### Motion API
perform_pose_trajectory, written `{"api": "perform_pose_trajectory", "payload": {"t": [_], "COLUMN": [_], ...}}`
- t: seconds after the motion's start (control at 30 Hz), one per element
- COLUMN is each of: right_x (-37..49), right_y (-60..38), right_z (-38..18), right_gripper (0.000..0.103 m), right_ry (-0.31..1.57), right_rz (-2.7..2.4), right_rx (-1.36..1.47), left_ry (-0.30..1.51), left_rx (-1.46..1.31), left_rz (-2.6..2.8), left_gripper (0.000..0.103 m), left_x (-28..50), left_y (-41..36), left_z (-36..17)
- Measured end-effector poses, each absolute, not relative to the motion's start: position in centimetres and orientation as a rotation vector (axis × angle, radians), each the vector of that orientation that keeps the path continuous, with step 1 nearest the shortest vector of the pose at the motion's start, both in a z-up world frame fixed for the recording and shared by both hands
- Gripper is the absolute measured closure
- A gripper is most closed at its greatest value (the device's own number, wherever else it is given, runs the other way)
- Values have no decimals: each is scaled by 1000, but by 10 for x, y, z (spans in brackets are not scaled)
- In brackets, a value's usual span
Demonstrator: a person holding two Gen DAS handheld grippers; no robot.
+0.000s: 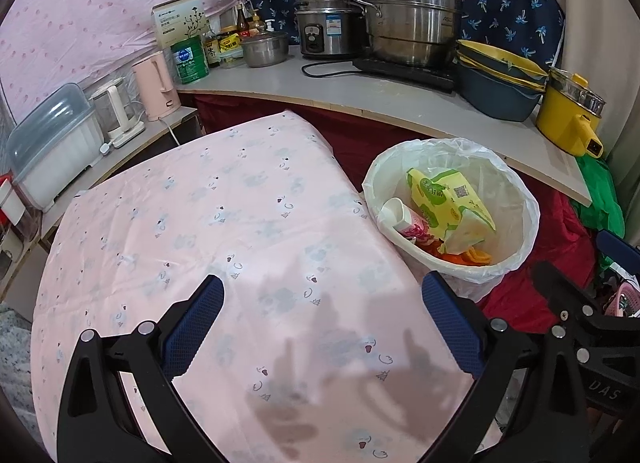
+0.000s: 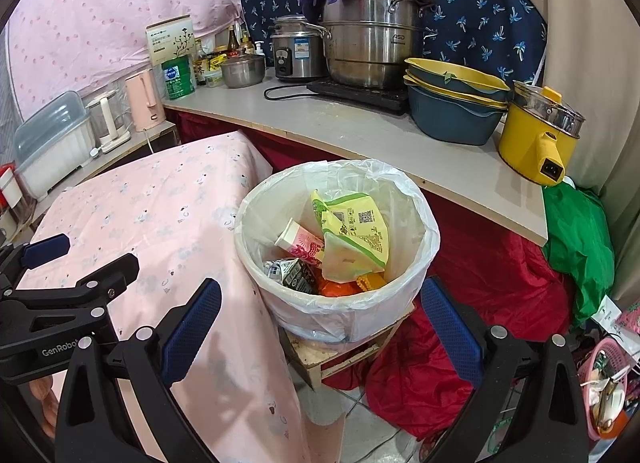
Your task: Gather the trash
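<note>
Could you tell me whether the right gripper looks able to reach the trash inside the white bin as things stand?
Probably yes. The right gripper is open and empty, and the bin stands just ahead with its mouth uncovered. The yellow-green packet and paper cup lie exposed on top.

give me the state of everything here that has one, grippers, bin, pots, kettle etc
left gripper: open, empty, over the pink patterned tablecloth
right gripper: open, empty, facing the bin
white plastic-lined trash bin: uncovered, partly filled with wrappers and a cup
large steel stacked pot: purple cloth draped on top
yellow electric pot: glass lid on, no cord in its socket
pink kettle: lid shut
</note>
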State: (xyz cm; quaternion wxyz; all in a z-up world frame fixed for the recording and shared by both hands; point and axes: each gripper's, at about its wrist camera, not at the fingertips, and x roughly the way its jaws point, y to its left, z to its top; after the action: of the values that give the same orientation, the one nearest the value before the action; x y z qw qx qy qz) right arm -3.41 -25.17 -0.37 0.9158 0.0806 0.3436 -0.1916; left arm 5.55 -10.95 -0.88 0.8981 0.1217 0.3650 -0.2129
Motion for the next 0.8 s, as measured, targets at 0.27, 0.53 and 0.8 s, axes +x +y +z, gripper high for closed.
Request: {"api": "perform_pose_trajectory", "payload": {"t": [0.27, 0.53, 0.8], "right_x": [-33, -33, -34], "right_y": [-251, -251, -250], "right_z": [-4, -5, -5], "right_gripper": [6, 6, 6], "right_ry": [711, 710, 710], "right_rz": [-393, -393, -392], "right_rx": [164, 163, 163], "left_ry": [757, 760, 760], "left_rx": [259, 262, 260], "left_rz": [-447, -449, -446], "left_gripper": [8, 8, 8], "left_x": [55, 54, 53], "left_y": [-109, -109, -110], "left_z": [-10, -10, -11]}}
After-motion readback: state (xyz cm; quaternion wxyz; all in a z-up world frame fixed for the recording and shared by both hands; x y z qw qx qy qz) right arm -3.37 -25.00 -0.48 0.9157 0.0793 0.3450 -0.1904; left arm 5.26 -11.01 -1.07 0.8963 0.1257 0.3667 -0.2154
